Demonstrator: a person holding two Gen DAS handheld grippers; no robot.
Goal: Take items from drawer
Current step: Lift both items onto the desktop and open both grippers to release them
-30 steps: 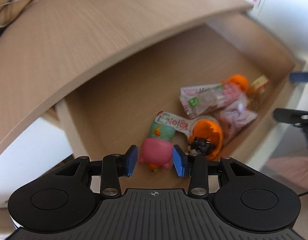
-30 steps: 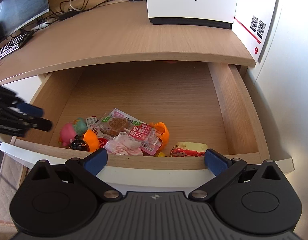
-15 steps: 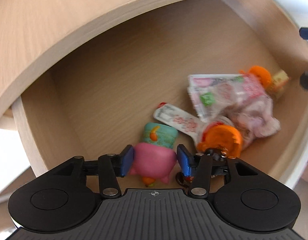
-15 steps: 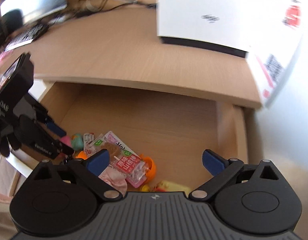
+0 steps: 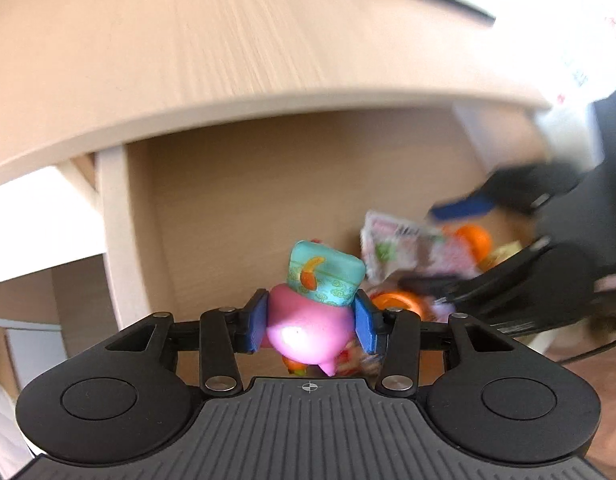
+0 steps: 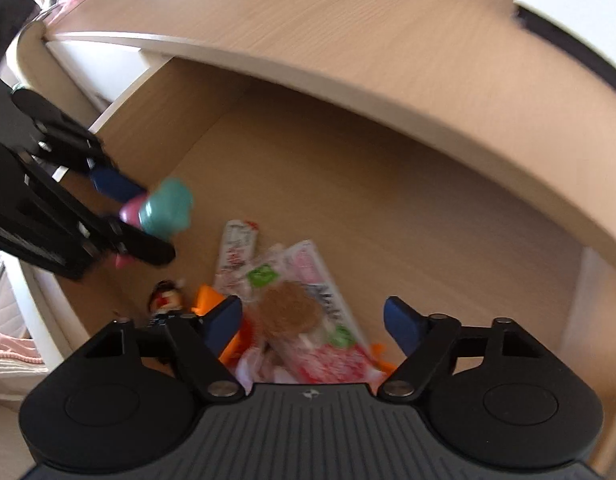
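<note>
The open wooden drawer (image 5: 228,220) holds a small heap of toys and snack packets. My left gripper (image 5: 311,320) is closing, and its blue pads press on both sides of a pink toy (image 5: 308,336) with a teal hat, held clear of the drawer floor. The right wrist view shows the same toy (image 6: 168,208) in the left gripper (image 6: 132,216) at the drawer's left. My right gripper (image 6: 313,322) hangs over the heap with its jaws closing. A clear snack packet (image 6: 304,304) with a round brown biscuit lies between the pads, untouched.
An orange capsule (image 5: 395,302), a long white packet (image 6: 238,248), a small dark figure (image 6: 168,296) and a pink wrapper (image 6: 260,364) lie around the packet. The desk top (image 6: 347,20) overhangs the drawer's back half. The drawer's far floor (image 6: 387,208) is bare.
The left gripper has taken hold of the pink toy and raised it off the drawer floor. The right gripper has come down over the heap, and its jaws have narrowed.
</note>
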